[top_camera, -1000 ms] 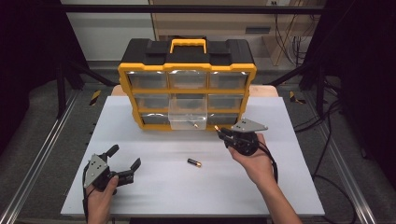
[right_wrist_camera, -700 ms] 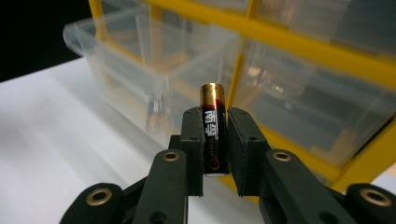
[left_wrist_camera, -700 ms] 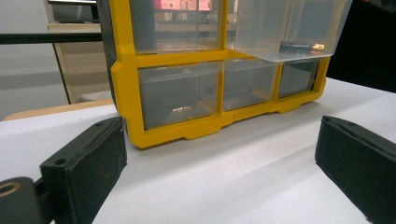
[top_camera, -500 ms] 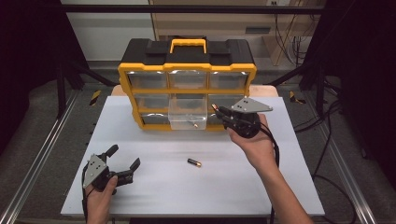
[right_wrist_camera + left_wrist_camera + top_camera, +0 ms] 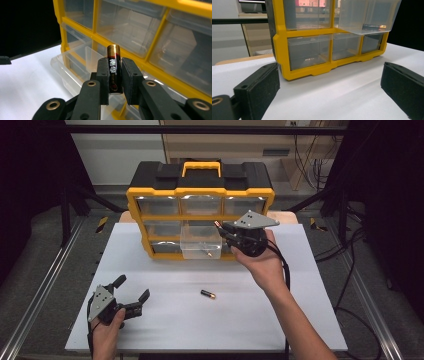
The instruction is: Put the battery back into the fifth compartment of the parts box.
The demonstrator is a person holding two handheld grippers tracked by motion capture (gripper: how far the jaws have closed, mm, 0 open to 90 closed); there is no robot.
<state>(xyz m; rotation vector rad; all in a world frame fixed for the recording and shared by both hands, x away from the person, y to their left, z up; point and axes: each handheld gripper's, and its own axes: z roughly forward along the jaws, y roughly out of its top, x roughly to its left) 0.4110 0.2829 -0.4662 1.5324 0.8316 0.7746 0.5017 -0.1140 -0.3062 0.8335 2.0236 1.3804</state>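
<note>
A yellow and black drawer cabinet (image 5: 200, 200) stands at the back of the white table (image 5: 300, 320). Its middle clear drawer (image 5: 200, 242) is pulled out and holds one battery (image 5: 207, 253). My right gripper (image 5: 223, 229) hovers just right of that drawer, shut on a black and gold battery (image 5: 114, 72) held upright between its pads. A second battery (image 5: 208, 294) lies loose on the table. My left gripper (image 5: 131, 292) rests at the near left, open and holding nothing; its pads (image 5: 259, 87) frame the cabinet (image 5: 312, 40) and the drawer (image 5: 368, 16).
Metal frame rails (image 5: 40, 290) run along both sides of the table. Cables (image 5: 345, 265) trail off to the right. The cabinet has a yellow carry handle (image 5: 201, 167) on its black lid.
My right gripper has carried its battery up and back from mid-table to the pulled-out drawer. The left gripper and the loose battery have stayed put.
</note>
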